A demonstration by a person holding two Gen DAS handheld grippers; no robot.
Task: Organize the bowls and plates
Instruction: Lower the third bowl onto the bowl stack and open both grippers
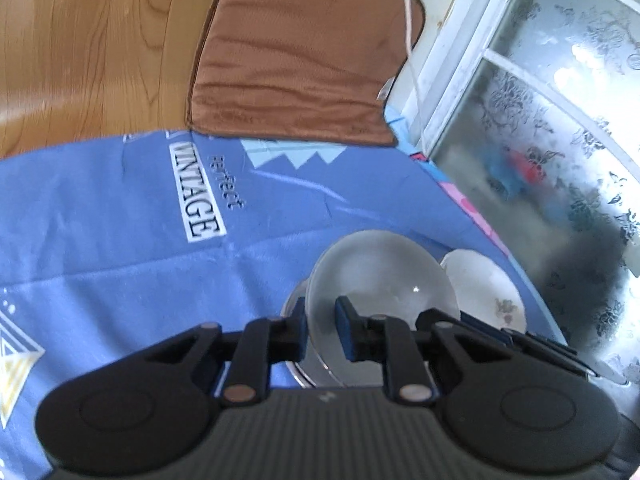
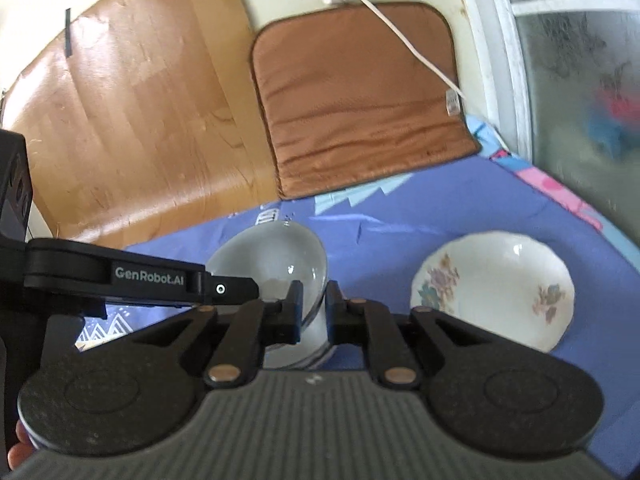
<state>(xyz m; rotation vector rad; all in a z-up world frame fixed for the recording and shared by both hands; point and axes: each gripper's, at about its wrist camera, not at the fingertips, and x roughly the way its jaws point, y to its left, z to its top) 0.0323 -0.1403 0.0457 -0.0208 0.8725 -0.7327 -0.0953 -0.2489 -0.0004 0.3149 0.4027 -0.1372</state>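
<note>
Both grippers, left [image 1: 322,330] and right [image 2: 313,312], pinch one glass bowl's [image 2: 276,264] rim

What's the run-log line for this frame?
left tongs: shut on glass bowl rim | right tongs: shut on same bowl | floral bowl: on blue cloth

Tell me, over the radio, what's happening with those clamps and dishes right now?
Left gripper and right gripper: jaws both shut on clear glass bowl. Floral bowl sits apart on blue cloth. Nothing in the way.

We are gripping a clear glass bowl [image 1: 380,276] with our left gripper [image 1: 322,332] over the blue sheet [image 1: 120,248], beside a floral dish [image 1: 484,292].
</note>
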